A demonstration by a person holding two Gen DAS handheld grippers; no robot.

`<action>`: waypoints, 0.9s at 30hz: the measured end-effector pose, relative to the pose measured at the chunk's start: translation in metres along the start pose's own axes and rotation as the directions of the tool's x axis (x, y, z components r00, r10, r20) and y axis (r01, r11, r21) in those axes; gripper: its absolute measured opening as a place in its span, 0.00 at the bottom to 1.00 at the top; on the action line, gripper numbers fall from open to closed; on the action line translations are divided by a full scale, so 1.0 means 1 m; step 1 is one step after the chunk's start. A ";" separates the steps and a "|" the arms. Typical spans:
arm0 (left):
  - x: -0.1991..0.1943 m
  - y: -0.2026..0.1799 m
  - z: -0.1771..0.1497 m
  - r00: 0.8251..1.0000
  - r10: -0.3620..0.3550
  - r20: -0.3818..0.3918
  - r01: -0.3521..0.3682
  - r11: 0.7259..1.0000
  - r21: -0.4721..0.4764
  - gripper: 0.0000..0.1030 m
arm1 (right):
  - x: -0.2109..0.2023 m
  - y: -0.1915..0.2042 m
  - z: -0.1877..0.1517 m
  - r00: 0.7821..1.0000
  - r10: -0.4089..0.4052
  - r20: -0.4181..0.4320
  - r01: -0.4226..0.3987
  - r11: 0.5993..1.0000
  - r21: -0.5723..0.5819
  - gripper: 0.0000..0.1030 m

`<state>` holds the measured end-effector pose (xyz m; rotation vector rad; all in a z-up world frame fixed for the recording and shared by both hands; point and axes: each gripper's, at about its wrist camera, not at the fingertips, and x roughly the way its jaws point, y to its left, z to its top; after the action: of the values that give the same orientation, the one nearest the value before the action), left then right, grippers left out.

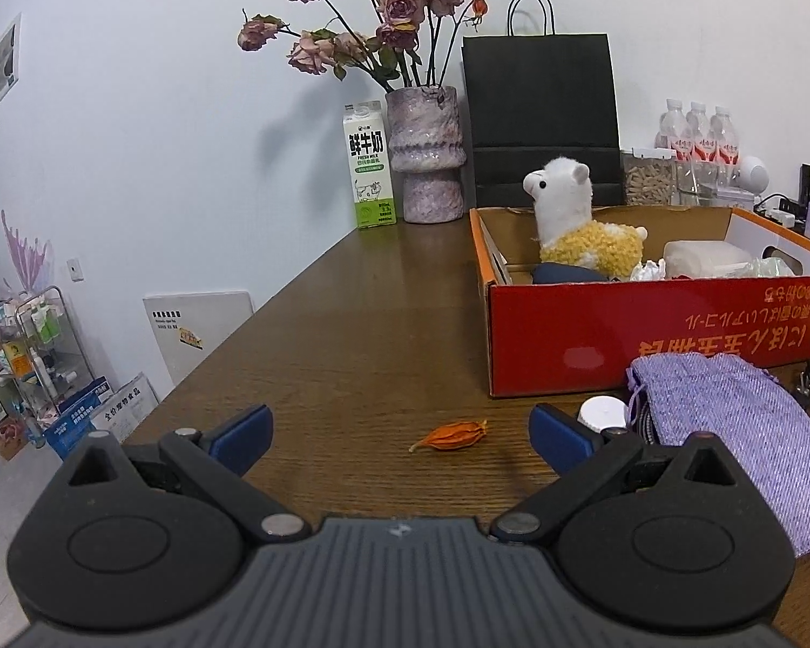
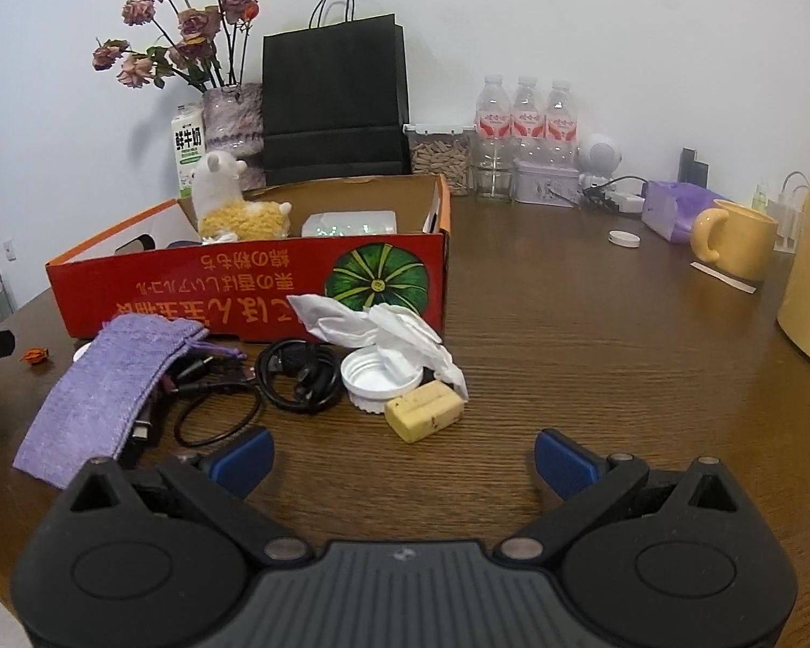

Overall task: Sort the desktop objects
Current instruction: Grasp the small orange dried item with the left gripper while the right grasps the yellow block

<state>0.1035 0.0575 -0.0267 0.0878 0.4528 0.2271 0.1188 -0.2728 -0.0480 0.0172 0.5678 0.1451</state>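
A red cardboard box (image 1: pixel 621 335) (image 2: pixel 189 291) holds a plush alpaca (image 1: pixel 578 221) (image 2: pixel 232 205) and wrapped items. In front of it lie a purple woven pouch (image 1: pixel 740 432) (image 2: pixel 108 389), black cables (image 2: pixel 297 372), a white lid (image 2: pixel 378 378), crumpled tissue (image 2: pixel 389 324) and a yellow block (image 2: pixel 424 417). A dried orange flower bud (image 1: pixel 451 434) (image 2: pixel 35 355) rests on the wood. My left gripper (image 1: pixel 399 440) is open, just short of the bud. My right gripper (image 2: pixel 402 459) is open, just short of the yellow block.
At the back stand a vase of dried roses (image 1: pixel 426 156), a milk carton (image 1: pixel 370 167), a black paper bag (image 1: pixel 540 113) and water bottles (image 2: pixel 526 113). A yellow mug (image 2: pixel 734 240), a small white cap (image 2: pixel 623 238) and a purple tissue pack (image 2: pixel 675 210) sit right.
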 end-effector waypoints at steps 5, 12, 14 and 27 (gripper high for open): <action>0.002 0.000 0.000 1.000 0.004 -0.008 -0.004 1.000 0.008 1.00 | 0.003 -0.001 0.003 1.000 -0.007 -0.003 0.007 1.000 -0.006 1.00; 0.009 0.000 0.002 0.999 -0.009 -0.033 0.010 1.000 0.016 1.00 | 0.013 -0.004 0.011 0.999 -0.023 -0.039 0.022 1.000 -0.021 0.91; 0.013 0.001 0.002 0.999 -0.009 -0.046 0.010 1.000 0.021 1.00 | 0.017 -0.006 0.015 0.999 -0.027 -0.047 0.026 0.999 -0.037 0.89; 0.046 0.001 0.012 0.985 -0.086 -0.147 0.087 0.996 0.000 0.57 | 0.033 -0.008 0.023 0.998 0.011 -0.061 -0.014 0.999 -0.042 0.52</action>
<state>0.1485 0.0692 -0.0350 0.0577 0.6025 0.1474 0.1595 -0.2755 -0.0462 -0.0245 0.6253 0.1702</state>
